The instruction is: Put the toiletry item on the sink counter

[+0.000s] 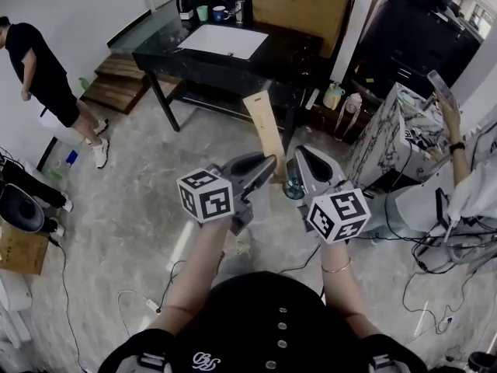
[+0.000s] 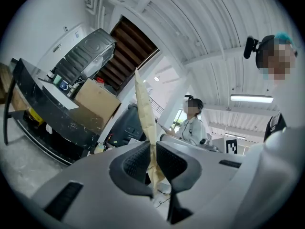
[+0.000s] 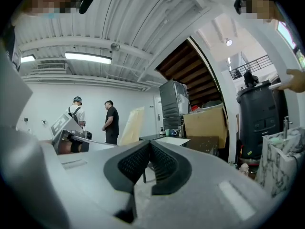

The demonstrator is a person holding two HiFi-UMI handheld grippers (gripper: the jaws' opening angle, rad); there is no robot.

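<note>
A long flat tan paper packet [image 1: 265,130] stands upright from my left gripper [image 1: 272,162], which is shut on its lower end. In the left gripper view the packet [image 2: 145,109] rises from between the closed pads of the left gripper [image 2: 152,157]. My right gripper [image 1: 300,158] is held close beside it at the right. Its jaws [image 3: 150,149] are shut with nothing between them, and the packet [image 3: 132,125] shows to their left. A white marble-patterned counter block [image 1: 392,130] stands to the right. A small teal round thing [image 1: 293,186] lies low between the grippers; I cannot tell what it is.
A black table [image 1: 233,57] with a white sheet and cups stands ahead, with a cardboard box [image 1: 299,2] behind it. A person in black [image 1: 39,68] stands far left and another [image 1: 466,185] sits at the right. Cables [image 1: 435,247] trail over the concrete floor.
</note>
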